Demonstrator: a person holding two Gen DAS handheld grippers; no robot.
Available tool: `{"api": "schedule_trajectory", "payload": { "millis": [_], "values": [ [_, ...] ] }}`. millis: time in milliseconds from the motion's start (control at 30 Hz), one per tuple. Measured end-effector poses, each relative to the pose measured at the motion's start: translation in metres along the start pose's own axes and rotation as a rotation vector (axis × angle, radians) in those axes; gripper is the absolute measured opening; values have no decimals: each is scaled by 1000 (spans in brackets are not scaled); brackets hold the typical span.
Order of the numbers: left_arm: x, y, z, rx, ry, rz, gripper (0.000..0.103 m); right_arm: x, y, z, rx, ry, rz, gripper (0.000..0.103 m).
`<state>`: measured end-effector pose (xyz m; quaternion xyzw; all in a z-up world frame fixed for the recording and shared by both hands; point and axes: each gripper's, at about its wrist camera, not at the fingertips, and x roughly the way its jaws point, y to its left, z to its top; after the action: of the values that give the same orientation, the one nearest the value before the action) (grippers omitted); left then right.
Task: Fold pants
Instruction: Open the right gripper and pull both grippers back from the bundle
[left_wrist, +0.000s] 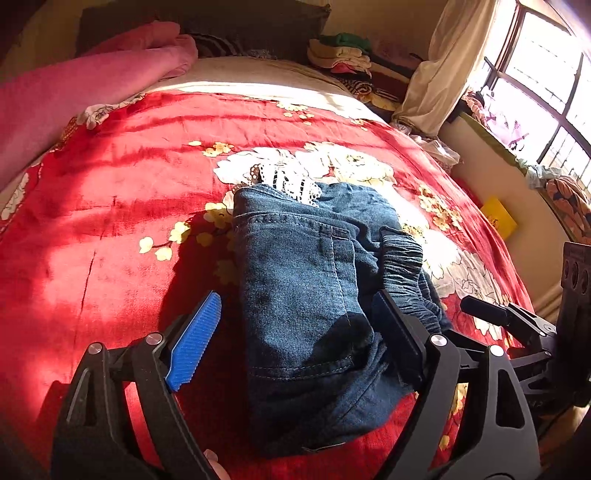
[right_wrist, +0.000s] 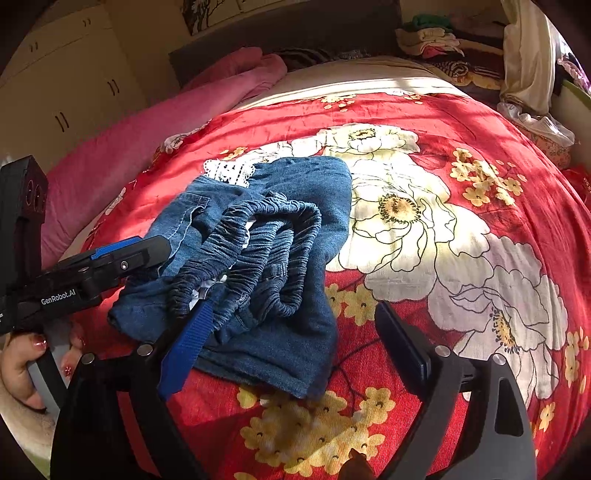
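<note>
Tools: while both hover low over the bed, the left tool (left_wrist: 295, 332) and right tool (right_wrist: 291, 347) stand spread wide, gripping nothing.
Pants: denim pants (left_wrist: 306, 280) lie folded on the red floral bedspread (left_wrist: 110, 206), between the left tool's fingers.
Beyond: pink blanket (left_wrist: 92, 81) at the bed's far left.

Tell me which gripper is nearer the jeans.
Left. The left gripper stands open astride the folded jeans. The right gripper, also open, has one finger at their waistband, the other over the bedspread.
</note>
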<state>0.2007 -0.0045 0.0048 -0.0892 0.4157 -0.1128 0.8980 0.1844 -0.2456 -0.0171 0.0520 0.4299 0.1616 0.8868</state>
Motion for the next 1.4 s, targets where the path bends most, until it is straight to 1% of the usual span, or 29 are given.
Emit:
{"api": "schedule_trajectory", "payload": {
  "millis": [333,400,567,1000,1400],
  "values": [
    [-24,-1,0,-6,-44,1,86,-22,6,-3,-11,-33,-7,92],
    [-30,-2,-1,-9,-54,1,89,-28,9,-4,-15,-44,-9,93],
    [-47,1,-10,-14,-72,6,93,-44,13,-7,-21,-74,-24,94],
    [-80,8,-40,-16,-87,33,93,-77,25,-20,-24,-132,-25,97],
    [-106,1,-59,-13,-109,53,93,-107,36,-33,-41,-171,-28,98]
  ]
}}
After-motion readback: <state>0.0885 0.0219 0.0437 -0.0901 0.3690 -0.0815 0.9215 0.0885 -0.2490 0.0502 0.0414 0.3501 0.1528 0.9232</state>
